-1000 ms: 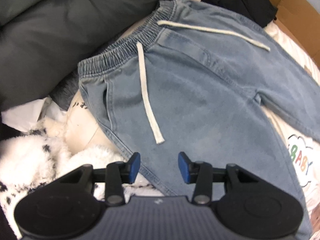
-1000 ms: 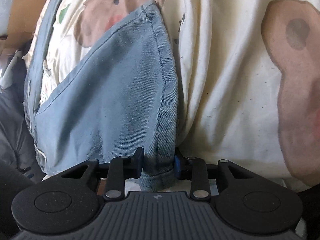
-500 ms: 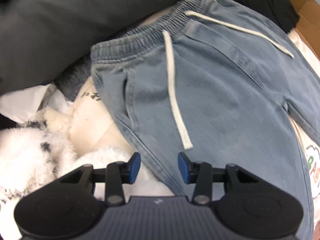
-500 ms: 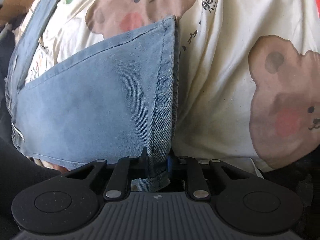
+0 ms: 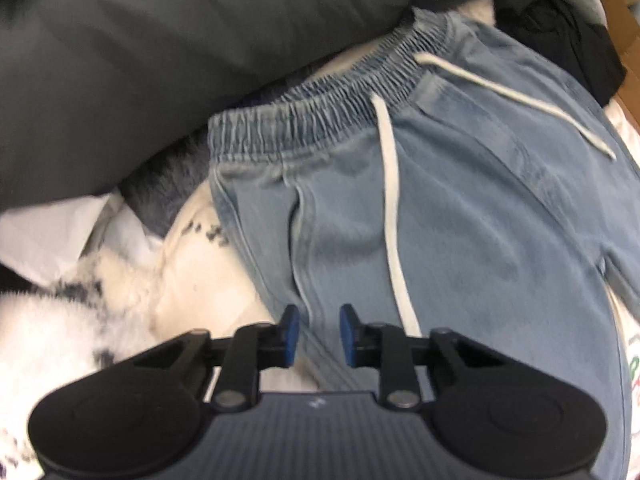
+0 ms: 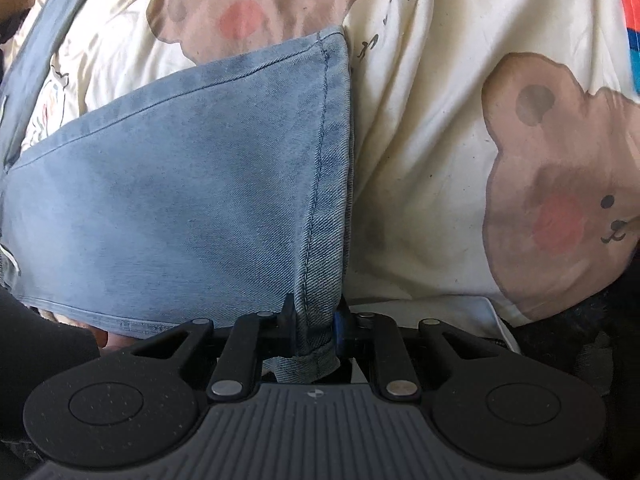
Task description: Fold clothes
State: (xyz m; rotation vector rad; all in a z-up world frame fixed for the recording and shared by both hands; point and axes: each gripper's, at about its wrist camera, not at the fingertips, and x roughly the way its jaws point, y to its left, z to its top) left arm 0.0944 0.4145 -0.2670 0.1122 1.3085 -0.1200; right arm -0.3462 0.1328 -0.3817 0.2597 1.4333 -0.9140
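I am at the start of the fold: the light-blue denim trousers (image 5: 460, 208) lie spread flat on the bed, waistband (image 5: 320, 120) toward the head end against a dark grey duvet (image 5: 160, 40), legs running down toward the foot. My right gripper (image 6: 314, 330) is clamped on the hem of one trouser leg (image 6: 320, 240), the cuff pinched between its jaws with the stitched edge running straight up from them across the bear-print bedsheet (image 6: 440, 140). My left gripper (image 5: 314, 334) hangs with its jaws parted and nothing in them, just above the outer side seam of the trousers, below the pocket opening; I cannot tell whether the pads touch the cloth.

As I judge it, the next move is for the left gripper to go down and close on that side edge near the hip, so that both ends of the same side are held and the one leg can be carried over onto the other. It needs a bite on both layers of denim, not the sheet beneath.

The white drawstring (image 5: 394, 216) trails loose down the front, one end near my left gripper, and could slip into the fold. A fluffy white throw with dark specks (image 5: 60, 320) crowds the bed's near-left edge beside the hip, and a black garment (image 5: 560, 32) lies beyond the waistband at the far right corner. Both are clear of the trousers.
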